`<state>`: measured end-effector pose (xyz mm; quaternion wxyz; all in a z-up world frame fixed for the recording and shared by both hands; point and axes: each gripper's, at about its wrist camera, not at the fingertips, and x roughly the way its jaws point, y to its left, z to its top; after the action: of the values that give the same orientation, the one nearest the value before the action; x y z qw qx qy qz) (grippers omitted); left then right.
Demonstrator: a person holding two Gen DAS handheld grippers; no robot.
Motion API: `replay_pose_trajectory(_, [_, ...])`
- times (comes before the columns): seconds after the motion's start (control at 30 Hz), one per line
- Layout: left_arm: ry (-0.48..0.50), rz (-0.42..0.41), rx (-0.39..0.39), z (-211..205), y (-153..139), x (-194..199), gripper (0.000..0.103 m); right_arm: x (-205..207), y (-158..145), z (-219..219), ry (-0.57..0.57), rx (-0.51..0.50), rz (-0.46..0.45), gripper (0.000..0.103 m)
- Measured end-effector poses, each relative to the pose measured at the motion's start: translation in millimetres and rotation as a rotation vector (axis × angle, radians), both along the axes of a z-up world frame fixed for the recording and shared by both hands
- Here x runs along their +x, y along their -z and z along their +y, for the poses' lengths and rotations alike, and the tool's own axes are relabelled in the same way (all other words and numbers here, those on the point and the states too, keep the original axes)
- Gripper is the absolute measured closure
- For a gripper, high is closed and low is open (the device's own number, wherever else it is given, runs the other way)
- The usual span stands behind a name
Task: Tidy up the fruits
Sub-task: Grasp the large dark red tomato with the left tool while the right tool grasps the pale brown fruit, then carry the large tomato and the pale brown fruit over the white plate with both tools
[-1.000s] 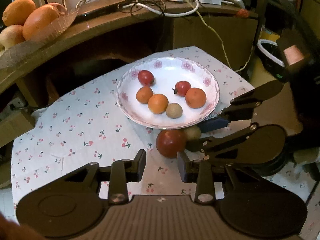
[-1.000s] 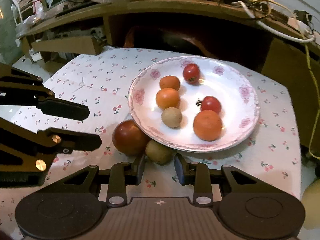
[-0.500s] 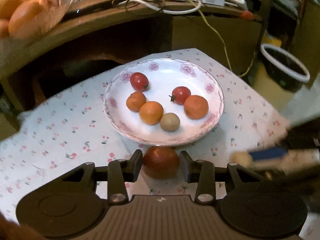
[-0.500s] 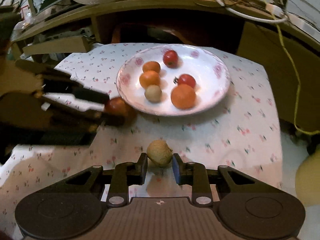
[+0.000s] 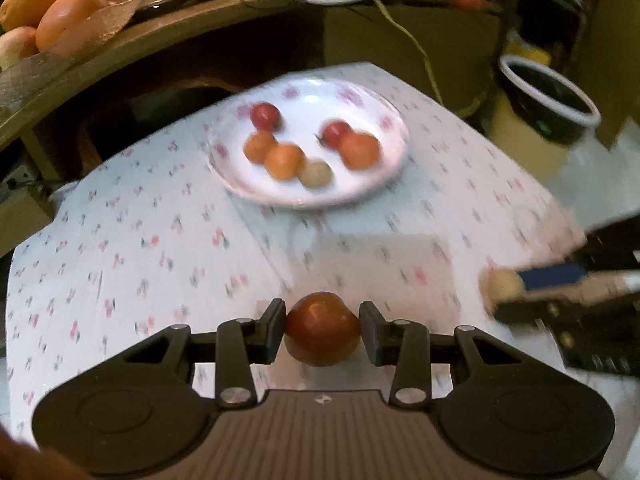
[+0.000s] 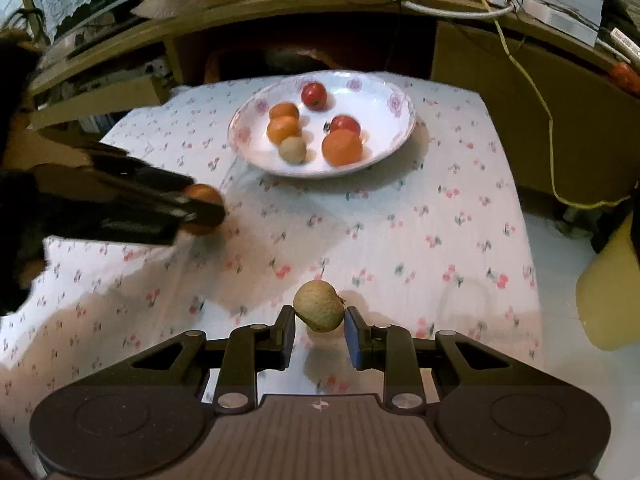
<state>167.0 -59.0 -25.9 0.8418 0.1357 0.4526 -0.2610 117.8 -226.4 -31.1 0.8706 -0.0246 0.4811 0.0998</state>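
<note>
- My left gripper (image 5: 322,328) pinches a round, glossy, dark red tomato (image 5: 322,329) between its black fingers, one pad on each side of the fruit.
- After a slight widening, its jaws now stand narrow around that tomato.
- My right gripper (image 6: 320,330) clamps a small, dull tan-green fruit (image 6: 319,305) with a rough skin; the jaws have just drawn in tight on it, one pad blue.
- Both held fruits hang over the white cloth (image 6: 400,224) printed with small cherries, well short of the plate.
- The plate (image 6: 400,120) is shallow glazed china, white with pink flowers round its rim.
- On it lie two small red tomatoes, three smooth orange fruits and one pale tan ball, all close together.
- A wooden shelf (image 5: 168,36) behind carries larger orange fruit and tangled cables.
</note>
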Motion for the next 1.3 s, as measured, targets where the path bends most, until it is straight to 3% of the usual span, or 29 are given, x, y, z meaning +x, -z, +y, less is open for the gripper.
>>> replay_pose_trajectory(0.23, [0.066, -0.025, 0.053, 1.4, 6.3, -44.0, 0.058, -25.3, 13.8, 14.3, -0.056, -0.081, 0.014, 0.076])
replay_pose_trajectory(0.43, [0.064, -0.034, 0.052, 6.1, 14.3, -45.4, 0.055, -23.3, 14.5, 21.1, -0.077, -0.104, 0.011, 0.068])
replay_pose_trajectory(0.77, [0.054, 0.016, 0.000, 20.3, 22.4, -45.6, 0.055, -18.0, 14.4, 21.2, -0.067, -0.088, 0.015, 0.066])
replay_pose_trajectory(1.03, [0.009, 0.045, -0.055, 21.4, 18.4, -33.4, 0.055, -17.6, 13.3, 16.8, -0.049, -0.075, 0.018, 0.075])
replay_pose_trajectory(1.3, [0.019, 0.051, -0.033, 15.6, 21.5, -33.7, 0.056, -15.6, 13.4, 16.5, -0.049, -0.078, 0.022, 0.076])
